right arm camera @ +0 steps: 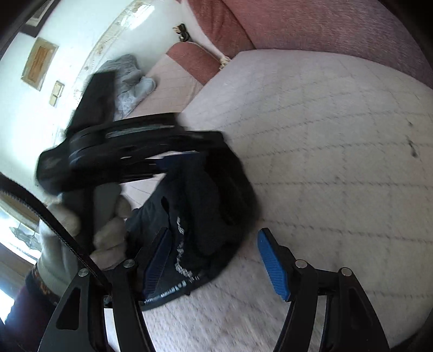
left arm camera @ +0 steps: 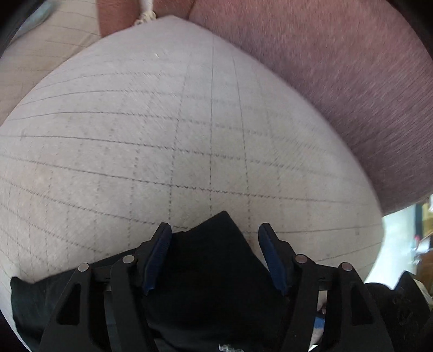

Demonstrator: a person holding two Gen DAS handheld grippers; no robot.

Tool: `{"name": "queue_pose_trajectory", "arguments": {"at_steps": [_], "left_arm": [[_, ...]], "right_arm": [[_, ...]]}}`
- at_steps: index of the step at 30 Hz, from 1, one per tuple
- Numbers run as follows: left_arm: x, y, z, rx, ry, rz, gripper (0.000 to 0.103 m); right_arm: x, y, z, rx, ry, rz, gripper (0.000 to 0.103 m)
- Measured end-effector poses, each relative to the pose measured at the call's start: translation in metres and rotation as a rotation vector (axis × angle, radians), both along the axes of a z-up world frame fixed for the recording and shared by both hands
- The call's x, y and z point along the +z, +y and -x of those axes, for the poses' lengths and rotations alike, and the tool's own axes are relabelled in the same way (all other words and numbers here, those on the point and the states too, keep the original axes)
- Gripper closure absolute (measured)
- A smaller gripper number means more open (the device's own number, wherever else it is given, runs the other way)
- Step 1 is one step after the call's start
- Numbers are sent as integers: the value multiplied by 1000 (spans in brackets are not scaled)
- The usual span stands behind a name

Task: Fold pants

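Two grippers work over the quilted cushion (right arm camera: 338, 140) of a pink sofa (right arm camera: 324, 24), where the black pants (right arm camera: 194, 205) lie bunched near the cushion's front-left corner. Left gripper (left arm camera: 215, 238) has jaws apart with dark cloth between the pads (left arm camera: 159, 251), though I cannot tell if they bite; right gripper (right arm camera: 215, 251) is spread wide, holding nothing, beside the heap. Fabric looks light, limp, non-slip, so I'd pinch the lettered waistband (right arm camera: 178, 268) at its ends.

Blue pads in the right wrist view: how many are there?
2. One pad sits lower left, against the black pants; the other pad sits lower right, over the mattress.
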State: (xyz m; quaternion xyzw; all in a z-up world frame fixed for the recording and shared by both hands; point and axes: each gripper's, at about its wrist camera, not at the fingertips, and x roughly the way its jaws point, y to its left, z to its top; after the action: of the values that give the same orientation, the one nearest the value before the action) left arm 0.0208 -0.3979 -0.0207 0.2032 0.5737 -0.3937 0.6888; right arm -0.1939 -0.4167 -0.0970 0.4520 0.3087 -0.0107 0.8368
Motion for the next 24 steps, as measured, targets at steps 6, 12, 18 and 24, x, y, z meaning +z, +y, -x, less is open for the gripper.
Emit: {"name": "queue_pose_trajectory", "arguments": {"at_steps": [6, 12, 18, 24], "left_arm": [[10, 6, 15, -20, -86, -30, 71], [69, 79, 15, 95, -93, 173, 73], [106, 200, -1, 298, -57, 378, 72], [61, 319, -26, 542, 43, 476, 71]], "right_arm": [[-2, 11, -23, 132, -28, -84, 74], [54, 46, -20, 216, -118, 97, 79], [110, 115, -38, 387, -182, 235, 79], [110, 207, -80, 585, -124, 373, 80]]}}
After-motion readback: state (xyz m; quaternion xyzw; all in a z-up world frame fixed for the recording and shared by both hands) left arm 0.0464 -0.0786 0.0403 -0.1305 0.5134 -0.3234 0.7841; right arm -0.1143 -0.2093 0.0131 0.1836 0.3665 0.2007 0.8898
